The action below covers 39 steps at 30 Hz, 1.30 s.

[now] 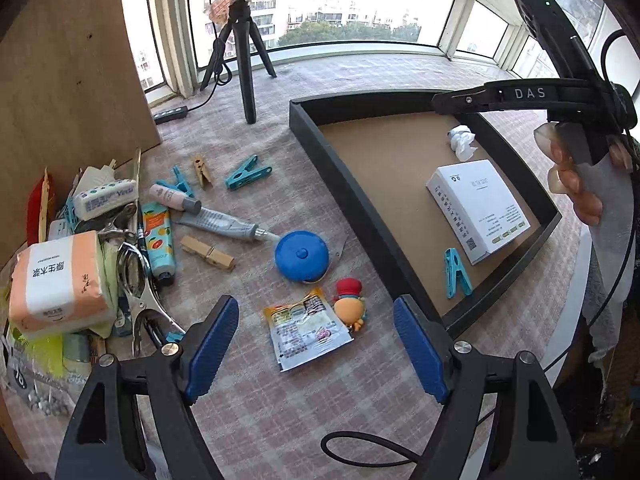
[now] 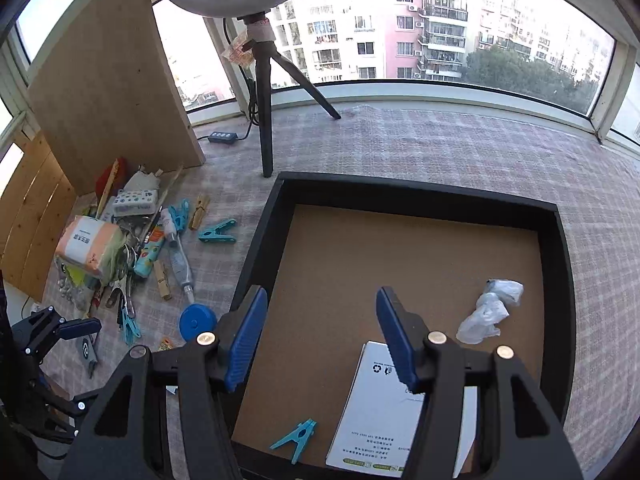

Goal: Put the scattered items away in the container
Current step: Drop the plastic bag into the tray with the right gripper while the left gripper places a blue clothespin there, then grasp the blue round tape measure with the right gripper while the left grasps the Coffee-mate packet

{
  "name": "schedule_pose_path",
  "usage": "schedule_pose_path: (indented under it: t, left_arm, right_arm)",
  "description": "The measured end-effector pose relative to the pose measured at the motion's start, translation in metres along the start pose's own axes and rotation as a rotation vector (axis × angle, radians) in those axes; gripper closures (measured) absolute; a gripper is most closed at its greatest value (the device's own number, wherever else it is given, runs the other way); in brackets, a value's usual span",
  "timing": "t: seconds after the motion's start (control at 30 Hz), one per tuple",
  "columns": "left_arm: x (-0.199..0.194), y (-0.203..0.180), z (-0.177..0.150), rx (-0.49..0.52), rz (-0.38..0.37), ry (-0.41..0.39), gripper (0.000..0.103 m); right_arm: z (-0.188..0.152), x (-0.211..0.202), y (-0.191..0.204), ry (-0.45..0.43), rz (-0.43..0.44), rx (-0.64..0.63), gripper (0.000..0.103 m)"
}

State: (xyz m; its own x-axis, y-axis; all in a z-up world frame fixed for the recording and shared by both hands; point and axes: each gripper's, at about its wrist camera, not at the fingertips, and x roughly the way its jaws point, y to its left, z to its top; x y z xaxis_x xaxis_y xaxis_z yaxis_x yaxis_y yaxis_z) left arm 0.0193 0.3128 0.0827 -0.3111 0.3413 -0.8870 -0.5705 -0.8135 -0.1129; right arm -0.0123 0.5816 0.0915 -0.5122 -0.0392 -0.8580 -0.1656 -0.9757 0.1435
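Checked-cloth surface by the window: both grippers' jaws spread, empty. I'd drop the left gripper [image 1: 316, 350] straight over the snack packet [image 1: 306, 326], then into the tray [image 1: 344, 184].

Strong daylight enters through the windows [image 1: 360, 8] behind the ring-light tripod [image 1: 244, 60]; the panes and the sky beyond are blown out to near white. The checked cloth [image 2: 440, 152] below the windows looks washed and hazy. Shadows are soft and short, falling toward the camera. Inside the black tray [image 2: 420, 196], the far wall shades a thin strip of the cork floor. Fisheye bending curves the window frames, with dark vignette in the corners. Focus is sharp throughout.
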Motion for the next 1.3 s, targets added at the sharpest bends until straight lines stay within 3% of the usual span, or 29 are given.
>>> schedule_pose_path:
  t: [0.2, 0.4, 0.57, 0.7, 0.87, 1.2, 1.3]
  left_arm:
    - [-0.002, 0.032, -0.03, -0.033, 0.021, 0.012, 0.025]
    - [0.008, 0.007, -0.041, 0.091, -0.021, 0.026, 0.025]
    - [0.031, -0.013, -0.04, 0.154, 0.001, 0.036, 0.025]
    - [0.044, -0.017, -0.04, 0.176, 0.047, 0.016, 0.025]
    - [0.053, -0.014, -0.037, 0.147, 0.044, 0.004, 0.026]
    - [0.061, -0.006, -0.031, 0.109, 0.03, 0.004, 0.043]
    - [0.059, -0.005, -0.029, 0.107, 0.025, -0.001, 0.045]
  right_arm:
    - [-0.003, 0.025, 0.056, 0.091, 0.062, -0.106, 0.047]
    - [-0.01, 0.052, 0.105, 0.181, 0.082, -0.213, 0.047]
    - [-0.012, 0.084, 0.127, 0.27, 0.106, -0.218, 0.047]
    - [-0.014, 0.105, 0.139, 0.311, 0.103, -0.237, 0.047]
    - [-0.016, 0.123, 0.142, 0.349, 0.098, -0.251, 0.047]
    - [-0.023, 0.137, 0.142, 0.391, 0.047, -0.282, 0.048]
    - [-0.022, 0.137, 0.14, 0.416, 0.074, -0.269, 0.054]
